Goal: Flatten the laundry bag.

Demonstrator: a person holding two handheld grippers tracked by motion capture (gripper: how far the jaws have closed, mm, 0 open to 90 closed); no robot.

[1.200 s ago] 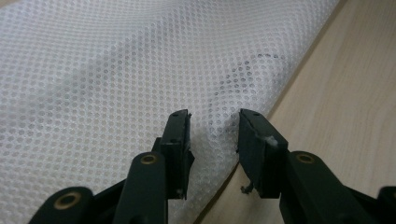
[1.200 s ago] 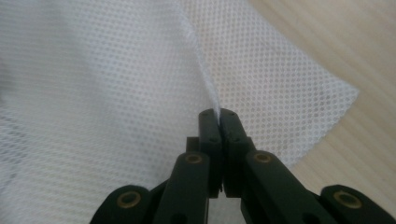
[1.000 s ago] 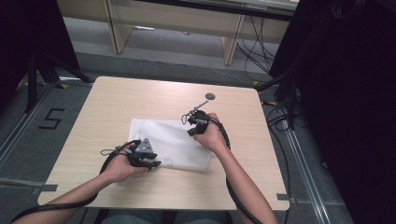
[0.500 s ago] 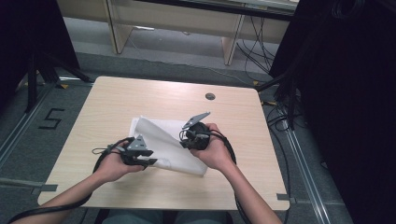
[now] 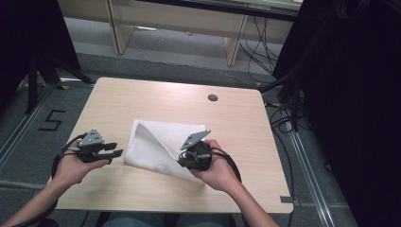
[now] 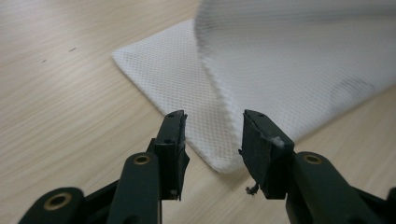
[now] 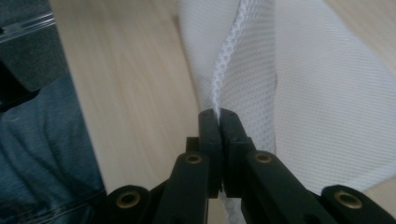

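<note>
The cloth (image 5: 163, 149) lies mid-surface (image 5: 156, 101), one edge lifted and doubled over toward our near side, where our right tool (image 7: 218, 122) is pressed together on a thin ridge of the mesh. Our left tool (image 6: 212, 135) is spread and holds nothing, its jaws either side of the cloth's near-left corner, just short of it. We judge the fold could go crooked: the right pinch catches so little fabric that a tug could slip it free, and with that corner unpinned the whole cloth may drag across the surface instead of creasing.
</note>
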